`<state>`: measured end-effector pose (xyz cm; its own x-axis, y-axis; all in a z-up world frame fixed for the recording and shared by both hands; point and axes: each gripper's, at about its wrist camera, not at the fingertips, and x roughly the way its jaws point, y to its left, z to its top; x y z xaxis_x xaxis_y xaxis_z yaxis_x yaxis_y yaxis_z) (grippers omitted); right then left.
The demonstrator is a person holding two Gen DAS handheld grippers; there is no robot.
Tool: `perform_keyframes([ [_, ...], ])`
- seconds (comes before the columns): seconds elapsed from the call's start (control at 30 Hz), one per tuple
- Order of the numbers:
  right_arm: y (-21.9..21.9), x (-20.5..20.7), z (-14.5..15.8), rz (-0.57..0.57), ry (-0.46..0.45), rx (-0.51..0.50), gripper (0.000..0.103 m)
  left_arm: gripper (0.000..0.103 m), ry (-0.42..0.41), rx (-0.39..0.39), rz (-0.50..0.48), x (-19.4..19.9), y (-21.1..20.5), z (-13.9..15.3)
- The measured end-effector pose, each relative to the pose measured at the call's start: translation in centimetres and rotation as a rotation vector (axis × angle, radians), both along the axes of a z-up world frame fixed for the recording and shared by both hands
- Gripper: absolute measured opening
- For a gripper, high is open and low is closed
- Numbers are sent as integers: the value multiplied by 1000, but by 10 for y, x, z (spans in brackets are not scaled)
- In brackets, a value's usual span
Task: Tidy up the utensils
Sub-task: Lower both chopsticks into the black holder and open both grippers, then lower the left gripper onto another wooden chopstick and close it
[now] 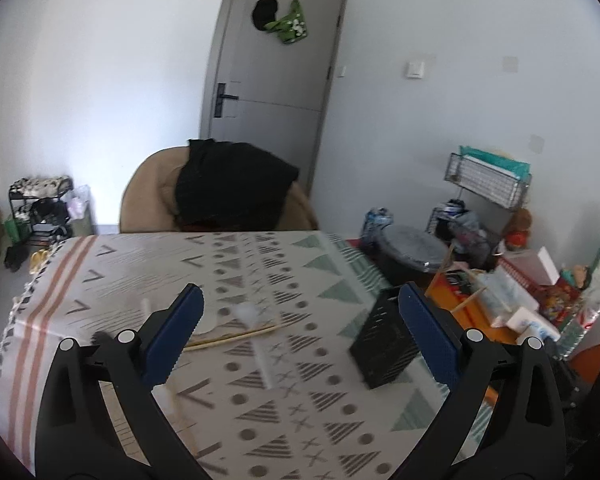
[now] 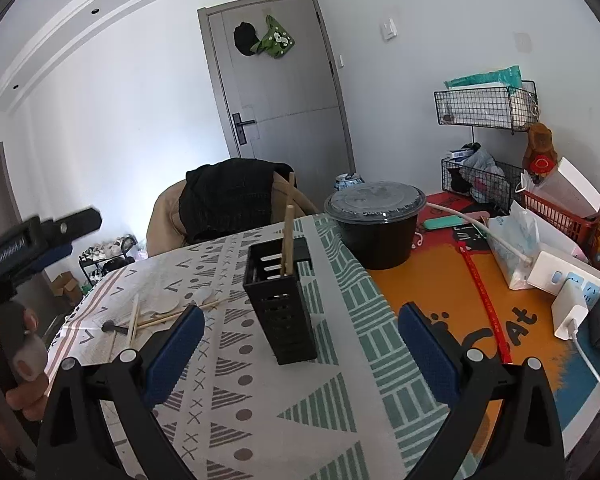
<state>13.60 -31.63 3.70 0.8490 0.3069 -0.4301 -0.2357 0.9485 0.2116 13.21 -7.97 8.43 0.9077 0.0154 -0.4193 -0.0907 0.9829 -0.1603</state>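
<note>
A black slotted utensil holder (image 2: 280,312) stands upright on the patterned tablecloth (image 2: 260,400), with two wooden chopsticks (image 2: 288,236) standing in it. It sits just ahead of my right gripper (image 2: 300,310), which is open and empty. Left of the holder lie loose chopsticks (image 2: 134,320), a white spoon (image 2: 202,298) and a dark-tipped utensil (image 2: 110,326). My left gripper (image 1: 300,292) is open and empty above the cloth. The loose chopsticks (image 1: 236,336) and spoon (image 1: 248,312) lie ahead of its left finger, and the holder (image 1: 384,344) is by its right finger.
A black lidded bowl (image 2: 374,224) stands behind the holder on an orange mat (image 2: 440,300). A tissue pack (image 2: 512,248), power strip (image 2: 568,280) and cables lie at the right. A chair with a black garment (image 2: 228,196) is at the table's far edge. A hand (image 2: 20,344) is at the left edge.
</note>
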Motion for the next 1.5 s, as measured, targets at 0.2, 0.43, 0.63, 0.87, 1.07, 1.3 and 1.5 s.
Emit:
perform_keyframes([
  [0.2, 12, 1, -9, -14, 0, -12, 95, 97, 8, 5, 53, -14, 19, -7],
  [0.43, 22, -2, -18, -5, -2, -14, 95, 97, 20, -38, 89, -31, 38, -21],
  [0.63, 33, -2, -27, 20, 33, -15, 95, 97, 68, -62, 83, -46, 52, -32],
  [0.87, 52, -6, -37, 67, 59, -43, 95, 97, 120, 4, 214, -60, 75, -39],
  [1.07, 65, -7, -42, 108, 74, -54, 95, 97, 164, 23, 312, -70, 93, -48],
  [1.3, 79, -8, -51, 174, 114, -78, 95, 97, 200, 31, 299, -84, 99, -70],
  [1.5, 90, -8, -60, 222, 149, -86, 95, 97, 291, 43, 289, -90, 99, -100],
])
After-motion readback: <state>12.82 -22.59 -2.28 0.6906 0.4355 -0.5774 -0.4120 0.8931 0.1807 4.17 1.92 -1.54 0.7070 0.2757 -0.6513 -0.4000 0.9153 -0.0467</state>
